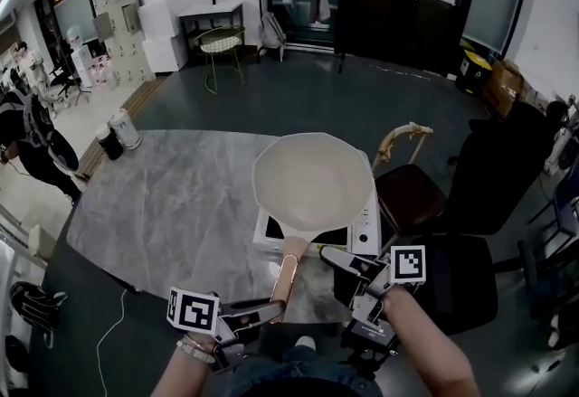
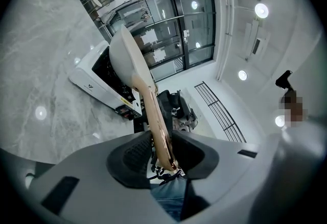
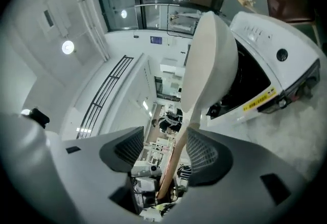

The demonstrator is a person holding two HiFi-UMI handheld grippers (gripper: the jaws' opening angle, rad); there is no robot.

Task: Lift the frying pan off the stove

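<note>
A cream frying pan (image 1: 312, 183) sits on a white induction stove (image 1: 364, 237) near the front edge of a marble table. Its copper-coloured handle (image 1: 288, 276) points toward me. My left gripper (image 1: 262, 309) is shut on the end of that handle; in the left gripper view the handle (image 2: 153, 110) runs up from between the pads (image 2: 134, 154) to the pan (image 2: 125, 59). My right gripper (image 1: 348, 264) hangs just right of the handle, jaws wide apart. In the right gripper view the handle (image 3: 176, 162) shows in the gap of the right gripper (image 3: 166, 152), with neither pad pressing it.
The table (image 1: 163, 196) stretches left and back from the stove. A dark red chair (image 1: 407, 192) and black office chairs (image 1: 493, 174) stand close on the right. Two buckets (image 1: 118, 133) and a person (image 1: 32, 146) are on the floor at the left.
</note>
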